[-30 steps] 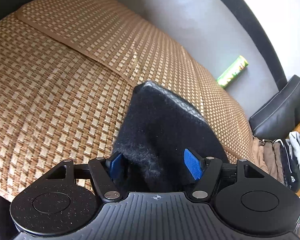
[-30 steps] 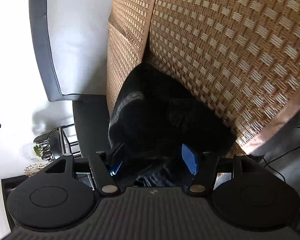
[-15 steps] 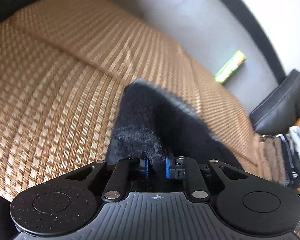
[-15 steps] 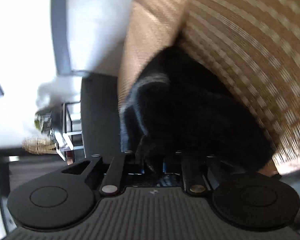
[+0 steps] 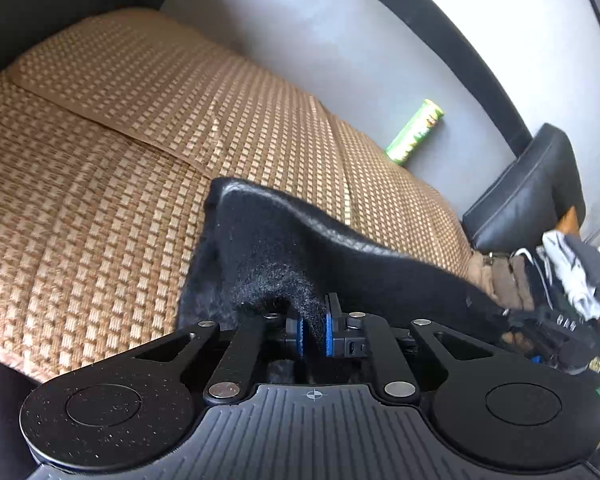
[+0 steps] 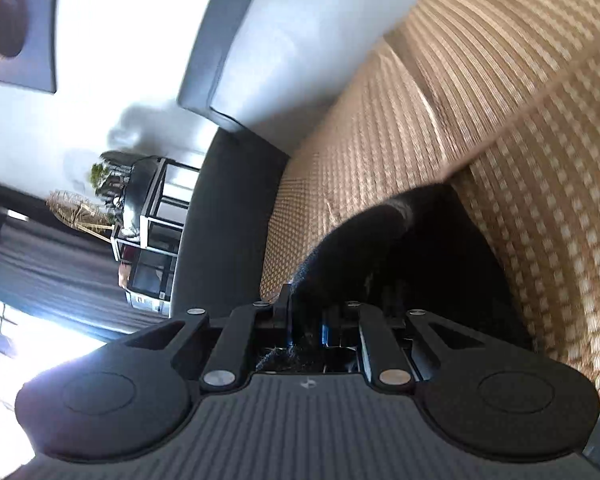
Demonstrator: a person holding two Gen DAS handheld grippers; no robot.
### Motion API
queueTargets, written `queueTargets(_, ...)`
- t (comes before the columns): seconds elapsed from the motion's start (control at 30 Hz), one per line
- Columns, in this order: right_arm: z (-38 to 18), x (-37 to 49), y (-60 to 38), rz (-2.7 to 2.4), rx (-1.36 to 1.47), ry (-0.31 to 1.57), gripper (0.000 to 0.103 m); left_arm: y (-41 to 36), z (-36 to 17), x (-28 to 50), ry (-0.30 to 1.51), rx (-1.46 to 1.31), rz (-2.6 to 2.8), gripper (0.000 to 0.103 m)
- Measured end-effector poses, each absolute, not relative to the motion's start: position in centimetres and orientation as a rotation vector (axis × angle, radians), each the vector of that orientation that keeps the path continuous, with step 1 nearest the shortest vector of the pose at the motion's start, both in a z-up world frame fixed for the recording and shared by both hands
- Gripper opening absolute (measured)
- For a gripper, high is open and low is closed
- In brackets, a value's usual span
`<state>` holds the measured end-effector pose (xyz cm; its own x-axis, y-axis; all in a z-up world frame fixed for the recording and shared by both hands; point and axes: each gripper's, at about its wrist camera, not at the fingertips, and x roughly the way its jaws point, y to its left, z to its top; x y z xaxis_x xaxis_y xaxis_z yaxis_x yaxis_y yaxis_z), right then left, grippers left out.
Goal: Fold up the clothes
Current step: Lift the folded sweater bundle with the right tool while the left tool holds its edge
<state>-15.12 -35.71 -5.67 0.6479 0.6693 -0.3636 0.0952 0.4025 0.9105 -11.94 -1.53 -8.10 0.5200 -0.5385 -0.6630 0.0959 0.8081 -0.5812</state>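
— Can we read any writing? The only thing with print is the green tube lying at the foot of the sofa's grey backrest, and its yellow markings are too small for us to make out.

— And the hold?

— Our left gripper points forward and low over the woven mat, its blue pads clamped on a fuzzy fold of the black garment. The cloth rises in a ridge from the mat and stretches off to the right, toward a heap of other clothes by the black armrest.

— The other side?

— Our right gripper is rolled sideways, so the sofa runs tilted across its view. Its jaws are drawn in on the same garment, dark fibres showing between them. That view is blurred.
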Motion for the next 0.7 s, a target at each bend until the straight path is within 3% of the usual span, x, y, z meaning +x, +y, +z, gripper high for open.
queueTargets(0.13, -6.3, -16.9, -36.0, 0.440, 1.092, 0.849, 0.014, -1.0, -9.5, -14.2, 0.971, -0.503, -0.395, 0.005)
queueTargets(0.43, -14.5, -18.7, -34.5, 0.321, 0.996, 0.998, 0.015, -0.1, -15.3, -15.4, 1.030, -0.492, -0.389, 0.006)
queueTargets(0.57, -15.2, -19.1, -34.8, 0.316, 0.984, 0.968, 0.017, 0.5, -16.3, -15.9, 1.001, -0.518, -0.416, 0.010)
queueTargets(0.67, -15.5, -19.6, -35.1, 0.311, 0.979, 0.945, 0.026, 1.3, -16.6, -16.6, 0.975, -0.577, -0.430, 0.015)
queueTargets(0.7, -15.6, -19.7, -35.1, 0.306, 0.984, 0.937, 0.029, 1.5, -16.5, -16.8, 0.967, -0.590, -0.435, 0.025)
